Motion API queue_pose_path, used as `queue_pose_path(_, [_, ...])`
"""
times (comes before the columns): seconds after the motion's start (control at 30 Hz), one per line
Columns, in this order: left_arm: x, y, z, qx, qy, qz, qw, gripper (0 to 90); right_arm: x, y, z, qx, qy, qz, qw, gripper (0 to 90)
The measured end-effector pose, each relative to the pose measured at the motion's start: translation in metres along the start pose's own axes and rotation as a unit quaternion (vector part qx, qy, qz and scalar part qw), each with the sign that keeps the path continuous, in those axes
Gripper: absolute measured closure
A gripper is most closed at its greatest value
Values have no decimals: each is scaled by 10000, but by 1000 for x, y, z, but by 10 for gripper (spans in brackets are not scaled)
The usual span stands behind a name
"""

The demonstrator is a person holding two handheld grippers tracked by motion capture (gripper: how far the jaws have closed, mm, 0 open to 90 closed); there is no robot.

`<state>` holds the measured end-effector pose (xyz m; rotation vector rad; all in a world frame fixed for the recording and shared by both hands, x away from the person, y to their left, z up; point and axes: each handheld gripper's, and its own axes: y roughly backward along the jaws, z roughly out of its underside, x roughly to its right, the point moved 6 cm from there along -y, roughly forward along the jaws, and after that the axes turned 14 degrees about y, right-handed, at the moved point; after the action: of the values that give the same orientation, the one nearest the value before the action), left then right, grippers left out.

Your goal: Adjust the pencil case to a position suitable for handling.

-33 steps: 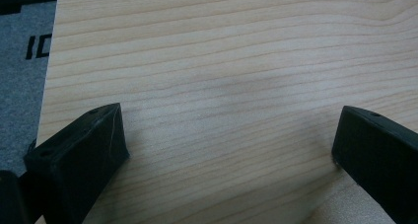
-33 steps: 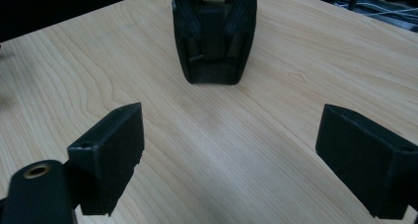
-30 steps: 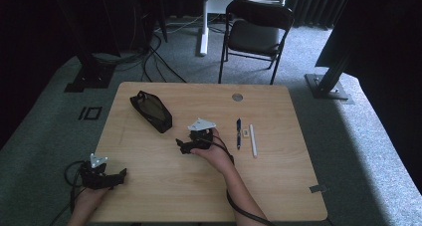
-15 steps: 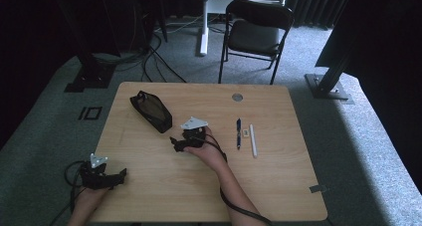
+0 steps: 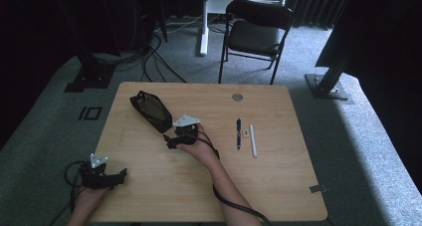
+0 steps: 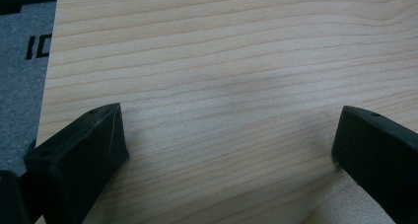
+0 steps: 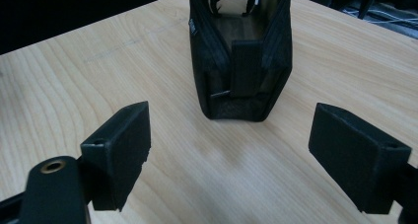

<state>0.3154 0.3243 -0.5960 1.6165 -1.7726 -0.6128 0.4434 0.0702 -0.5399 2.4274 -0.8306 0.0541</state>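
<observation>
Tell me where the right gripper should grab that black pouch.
Probably the near end of the black mesh pouch, straight ahead of the right gripper. That end is narrow, stands up off the table, and would fit between the open jaws. Come in level along the pouch's length and close across its two zippered sides.

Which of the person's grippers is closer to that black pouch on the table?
The right gripper, jaws open just short of the black pouch's near end. The left gripper sits far off at the table's near-left corner.

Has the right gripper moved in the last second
Yes. The right gripper has slid left, away from the blue pen and toward the black mesh pouch.
</observation>
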Motion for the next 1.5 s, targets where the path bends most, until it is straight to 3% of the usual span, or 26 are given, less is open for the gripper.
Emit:
queue_pose_path(0.4, [0, 0, 0, -1, 0, 0, 10000, 4, 4, -15, -6, 14, -25, 81, 10000, 216])
queue_pose_path(0.57, [0, 0, 0, 0, 0, 0, 10000, 4, 5, -20, -9, 33, -157, 99, 9998, 232])
queue_pose_path(0.73, [0, 0, 0, 0, 1, -1, 10000, 4, 6, -21, -14, 107, -155, 106, 9998, 307])
queue_pose_path(0.93, [0, 0, 0, 1, 2, -1, 10000, 4, 12, -23, -20, 52, -92, 302, 9995, 412])
queue_pose_path(1.3, [0, 0, 0, 1, 2, -1, 10000, 4, 13, -31, -22, 32, -131, 364, 9992, 500])
queue_pose_path(1.5, [0, 0, 0, 1, 3, -1, 10000, 4, 14, -35, -19, 52, -312, 373, 9988, 655])
